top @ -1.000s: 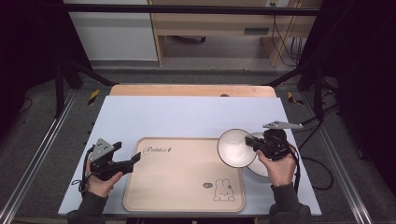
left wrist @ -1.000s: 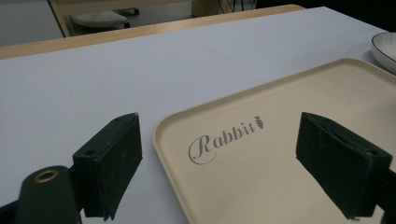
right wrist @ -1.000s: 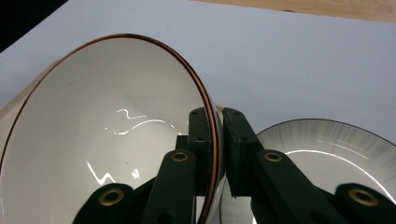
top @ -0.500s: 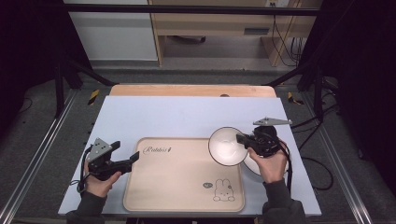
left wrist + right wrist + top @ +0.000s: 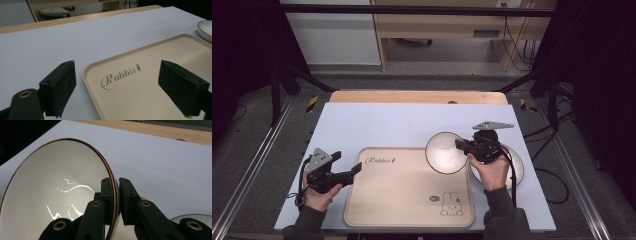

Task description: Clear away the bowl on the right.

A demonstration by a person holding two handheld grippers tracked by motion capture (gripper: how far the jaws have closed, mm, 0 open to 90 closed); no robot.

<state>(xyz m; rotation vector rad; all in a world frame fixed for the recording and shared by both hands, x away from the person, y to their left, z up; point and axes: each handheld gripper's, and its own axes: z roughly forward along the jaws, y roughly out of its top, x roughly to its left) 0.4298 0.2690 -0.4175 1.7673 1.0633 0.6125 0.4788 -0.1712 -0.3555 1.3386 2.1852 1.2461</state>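
Pale-blue bench (image 5: 412,122), beige rabbit tray (image 5: 407,192) at near edge. White bowl (image 5: 446,152) over tray's far right corner, rim clamped by right gripper (image 5: 460,145) fingers. Left gripper (image 5: 357,169) fingers spread wide, empty.

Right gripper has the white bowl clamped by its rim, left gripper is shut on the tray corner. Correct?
Not quite. The left gripper is open, its jaws wide apart over the tray without pinching it, as the left gripper view shows. The rest holds: the right gripper has the white bowl clamped by its rim.
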